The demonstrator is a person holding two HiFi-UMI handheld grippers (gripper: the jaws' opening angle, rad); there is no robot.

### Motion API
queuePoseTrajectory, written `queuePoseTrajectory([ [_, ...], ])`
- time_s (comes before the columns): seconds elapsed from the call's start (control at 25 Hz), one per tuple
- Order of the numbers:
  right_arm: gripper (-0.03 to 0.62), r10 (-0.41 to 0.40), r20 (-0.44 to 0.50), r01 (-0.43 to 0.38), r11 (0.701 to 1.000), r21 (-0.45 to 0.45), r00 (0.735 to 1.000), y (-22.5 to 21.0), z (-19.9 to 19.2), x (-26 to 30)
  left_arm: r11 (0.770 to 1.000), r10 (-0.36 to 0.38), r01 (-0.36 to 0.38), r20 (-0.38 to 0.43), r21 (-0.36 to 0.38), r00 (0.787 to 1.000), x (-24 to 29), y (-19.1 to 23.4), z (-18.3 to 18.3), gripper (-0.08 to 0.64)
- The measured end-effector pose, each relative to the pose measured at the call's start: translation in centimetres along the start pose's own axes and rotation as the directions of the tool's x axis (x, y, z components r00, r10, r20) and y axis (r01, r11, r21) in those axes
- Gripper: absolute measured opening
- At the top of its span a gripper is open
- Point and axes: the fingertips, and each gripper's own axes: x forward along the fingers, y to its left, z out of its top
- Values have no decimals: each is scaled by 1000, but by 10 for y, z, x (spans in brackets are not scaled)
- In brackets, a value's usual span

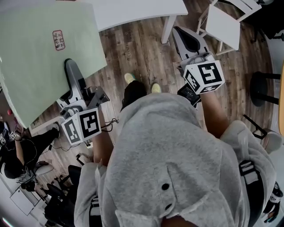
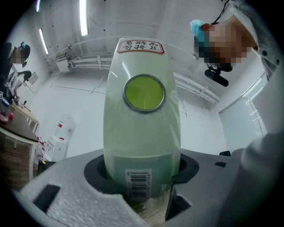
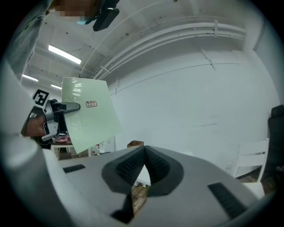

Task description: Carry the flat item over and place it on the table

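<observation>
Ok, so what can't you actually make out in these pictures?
- Green sheet: in the head view its left side is cut off by the frame edge, so its full outline is unseen.
- Label on the sheet: the print is too small and blurred to read in any view.
- White table: in the head view it is mostly cut off by the top edge.
- Floor close to the person: hidden by the grey hoodie.

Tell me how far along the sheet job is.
Done: the sheet is picked up, clamped in the left gripper's fingers. In hand: it is held in the air, not on the table. Left: lay it on the table and let go. The right gripper is empty.
</observation>
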Motion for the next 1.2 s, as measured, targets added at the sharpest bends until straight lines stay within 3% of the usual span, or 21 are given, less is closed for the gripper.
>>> queuePoseTrajectory([
  [0.6, 26, -31, -6, 31, 1000, 1, 1000, -13, -5, 26, 1000, -22, 22, -1, 2, 1000, 37, 6, -17, 275],
  [1.2, 28, -29, -49, 27, 999, -30, 998, -18, -13, 125, 1000, 0, 0, -28, -15, 1000, 120, 65, -47, 275],
])
